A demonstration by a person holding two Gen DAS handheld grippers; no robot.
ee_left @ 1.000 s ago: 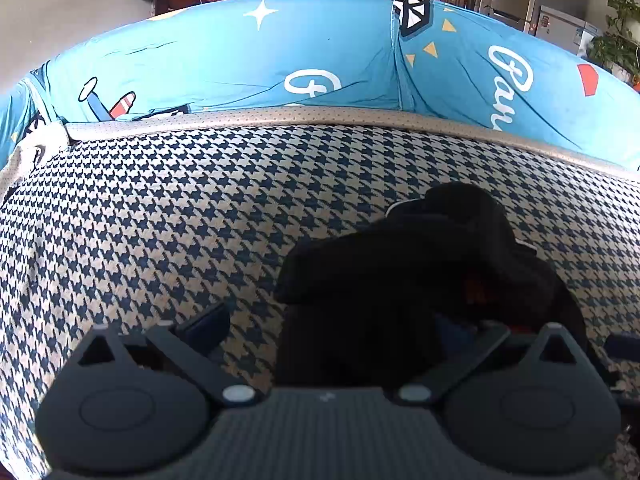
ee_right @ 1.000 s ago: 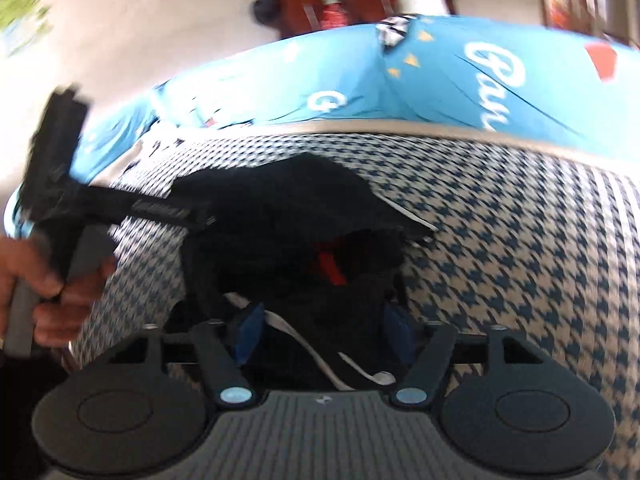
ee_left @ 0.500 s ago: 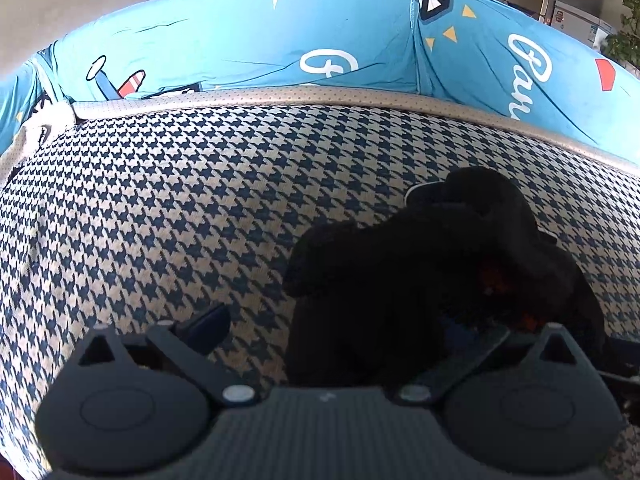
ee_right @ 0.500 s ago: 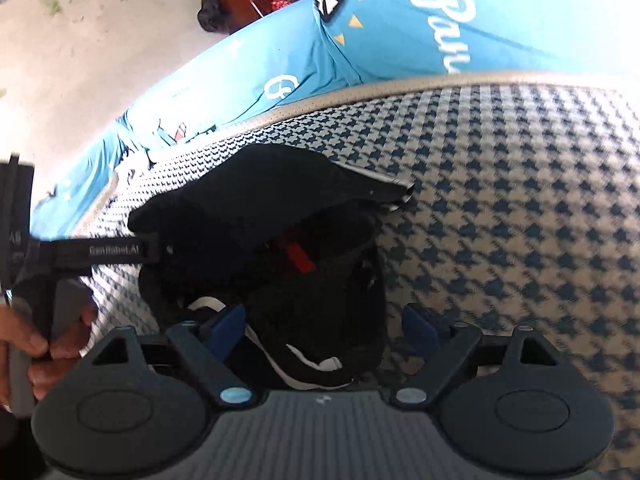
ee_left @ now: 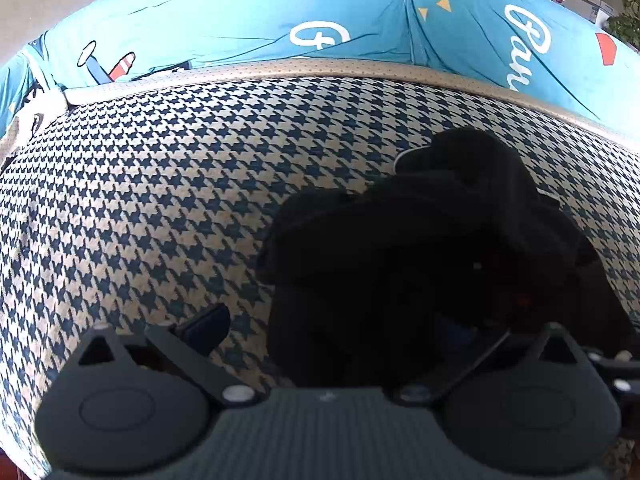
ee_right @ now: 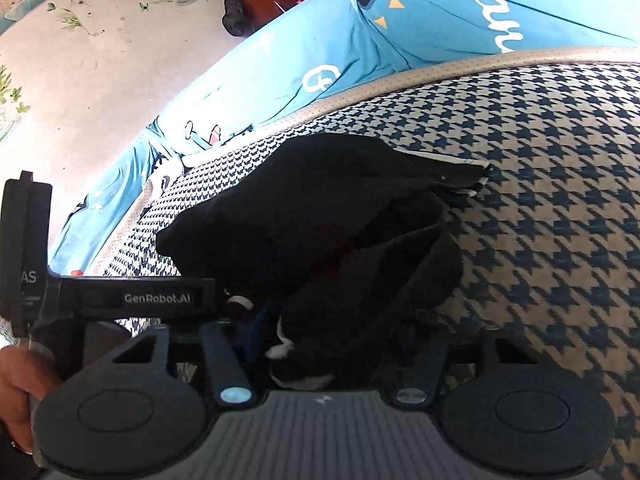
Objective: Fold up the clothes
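Fingers (ee_left: 208,328) spread over black garment (ee_left: 420,240) on houndstooth cushion (ee_left: 160,180).

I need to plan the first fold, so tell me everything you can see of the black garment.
The black garment is a dark, soft-looking fabric bunched in a crumpled heap, not laid flat, on the houndstooth cushion. White trim shows at one corner and near the bottom edge; a bit of red shows in its folds. The right gripper straddles its near edge with the fingers apart. In the left wrist view it lies between the left gripper's open fingers.
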